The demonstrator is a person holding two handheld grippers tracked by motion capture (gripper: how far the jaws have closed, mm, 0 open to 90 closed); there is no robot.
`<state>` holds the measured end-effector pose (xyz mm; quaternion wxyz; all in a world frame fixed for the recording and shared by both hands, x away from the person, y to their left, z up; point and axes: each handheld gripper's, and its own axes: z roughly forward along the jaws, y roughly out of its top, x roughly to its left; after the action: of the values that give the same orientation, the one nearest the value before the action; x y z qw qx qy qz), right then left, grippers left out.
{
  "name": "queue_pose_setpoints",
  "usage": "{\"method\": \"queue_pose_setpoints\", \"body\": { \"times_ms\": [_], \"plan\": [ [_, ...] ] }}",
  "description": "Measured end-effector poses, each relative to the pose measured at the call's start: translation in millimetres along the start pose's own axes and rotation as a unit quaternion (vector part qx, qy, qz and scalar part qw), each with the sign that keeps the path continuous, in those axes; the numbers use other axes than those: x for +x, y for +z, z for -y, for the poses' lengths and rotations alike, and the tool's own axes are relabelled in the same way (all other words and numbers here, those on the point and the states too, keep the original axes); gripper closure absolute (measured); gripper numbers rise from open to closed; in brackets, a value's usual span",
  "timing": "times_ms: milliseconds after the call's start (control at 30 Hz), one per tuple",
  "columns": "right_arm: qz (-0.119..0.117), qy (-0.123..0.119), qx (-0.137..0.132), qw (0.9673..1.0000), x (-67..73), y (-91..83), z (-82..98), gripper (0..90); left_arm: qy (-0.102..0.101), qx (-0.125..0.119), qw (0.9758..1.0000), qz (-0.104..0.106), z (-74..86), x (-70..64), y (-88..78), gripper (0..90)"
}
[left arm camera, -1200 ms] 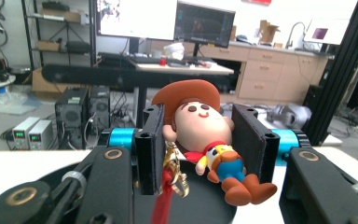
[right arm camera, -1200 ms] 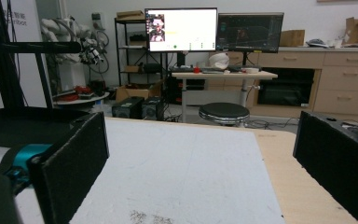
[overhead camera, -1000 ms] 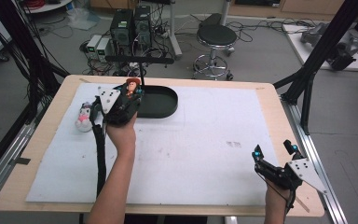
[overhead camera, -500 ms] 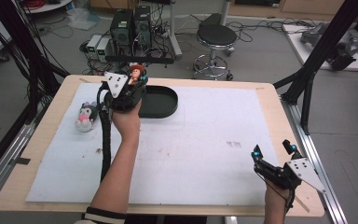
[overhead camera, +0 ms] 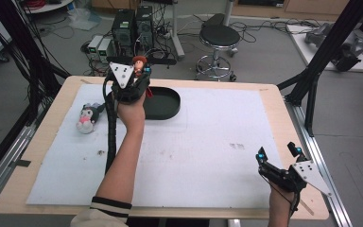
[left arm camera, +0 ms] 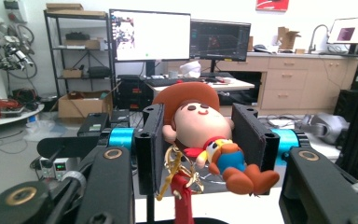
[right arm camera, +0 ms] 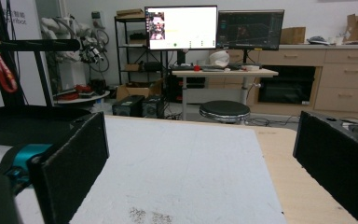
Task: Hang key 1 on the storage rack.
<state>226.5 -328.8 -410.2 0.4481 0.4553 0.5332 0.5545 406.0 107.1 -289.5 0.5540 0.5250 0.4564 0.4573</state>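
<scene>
Since a second ago the left gripper (overhead camera: 139, 71) has carried the cowboy doll (left arm camera: 205, 140) from beside the near left rim of the black tray (overhead camera: 168, 103) up toward the table's far edge, while the right gripper (overhead camera: 278, 152) has kept its place at the near right corner.

Both black jaws of the left gripper pinch the doll at its head and shoulders; the left gripper view shows it tilted, face toward the camera, legs pointing down to the right. That close view gives what the high view cannot: a brown hat, a round smiling face, a red neckerchief, blue trousers and orange-brown boots, with a gold key ring (left arm camera: 179, 170) and a red strap (left arm camera: 182, 203) hanging below. From above, the doll is a small brown-and-red shape at the gripper's tip, held in the air over the tray's far left rim.

Spread wide with nothing between them, the right gripper's jaws frame the white mat (right arm camera: 182, 172) in the right gripper view. A black-and-pink plush toy (overhead camera: 87, 118) lies on the mat to the left of the person's forearm.
</scene>
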Motion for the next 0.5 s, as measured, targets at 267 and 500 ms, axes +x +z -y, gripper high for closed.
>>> {"method": "queue_pose_setpoints", "body": {
  "times_ms": [267,500],
  "plan": [
    [0.0,-0.001,0.002,1.0,0.4,0.8,0.7,2.5,0.003,-0.006,1.0,-0.007,-3.7,-2.8,9.3,56.0],
    [0.0,0.001,0.0,1.0,-0.6,-0.5,0.3,2.5,0.008,-0.003,0.9999,-0.013,-2.4,-6.0,18.7,56.0]
  ]
}}
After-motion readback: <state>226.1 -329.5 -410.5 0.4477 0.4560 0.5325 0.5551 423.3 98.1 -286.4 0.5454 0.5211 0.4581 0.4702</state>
